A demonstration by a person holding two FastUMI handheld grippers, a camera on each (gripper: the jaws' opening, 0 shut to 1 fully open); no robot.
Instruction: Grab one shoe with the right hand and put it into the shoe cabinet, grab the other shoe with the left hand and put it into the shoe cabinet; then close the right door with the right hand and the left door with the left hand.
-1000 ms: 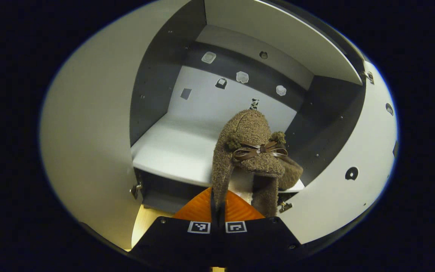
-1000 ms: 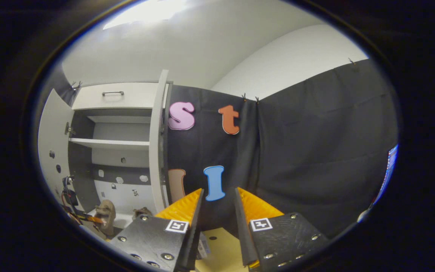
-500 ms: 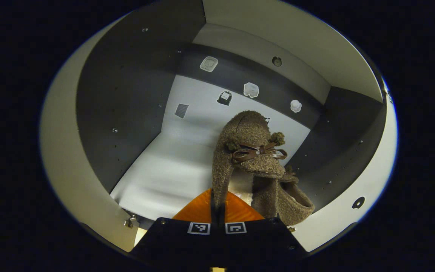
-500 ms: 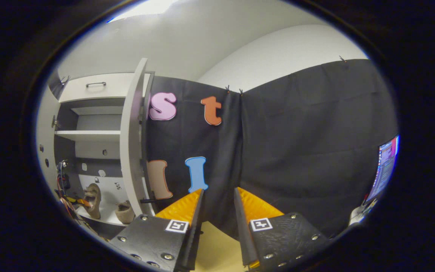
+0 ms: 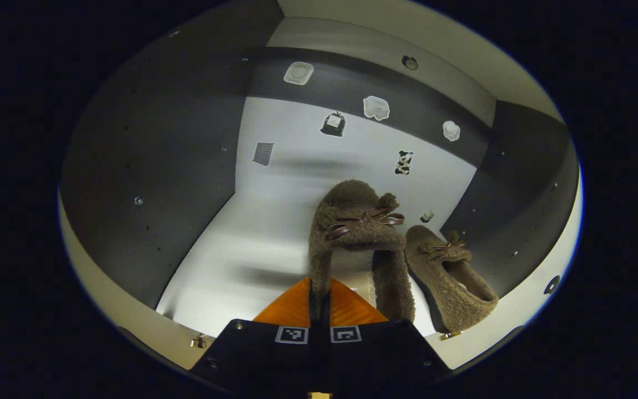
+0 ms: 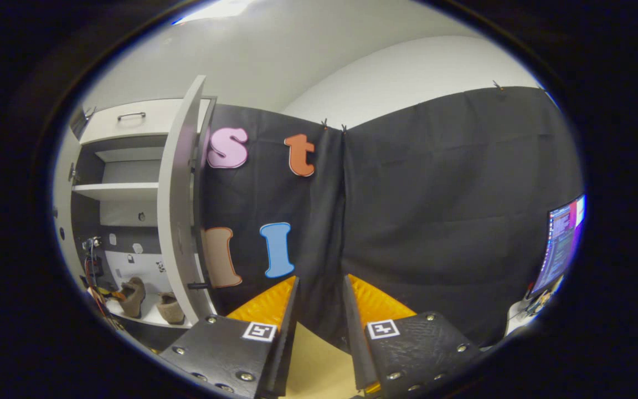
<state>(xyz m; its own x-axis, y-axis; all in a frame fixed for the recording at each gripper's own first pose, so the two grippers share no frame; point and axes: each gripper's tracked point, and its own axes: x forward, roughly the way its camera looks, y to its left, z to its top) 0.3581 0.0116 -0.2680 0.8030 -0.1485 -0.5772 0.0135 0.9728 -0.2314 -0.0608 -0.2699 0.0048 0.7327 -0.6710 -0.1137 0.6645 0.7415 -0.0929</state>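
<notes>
The left gripper [image 5: 319, 293] had its orange fingers pinched tight on the fuzzy brown shoe [image 5: 352, 233]; the heel edge between them was mostly hidden. Just past the fingertips was the cabinet shelf [image 5: 252, 244], and the other shoe [image 5: 452, 277] sat on it off to the right. The right gripper [image 6: 319, 302] was parted and holding nothing, with the right door [image 6: 178, 205] ahead and to its left, hanging open.

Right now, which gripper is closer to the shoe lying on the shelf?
Left. The left gripper, clamped on the other shoe, is beside the shelf shoe. The right gripper is outside the cabinet, past the open door.
</notes>
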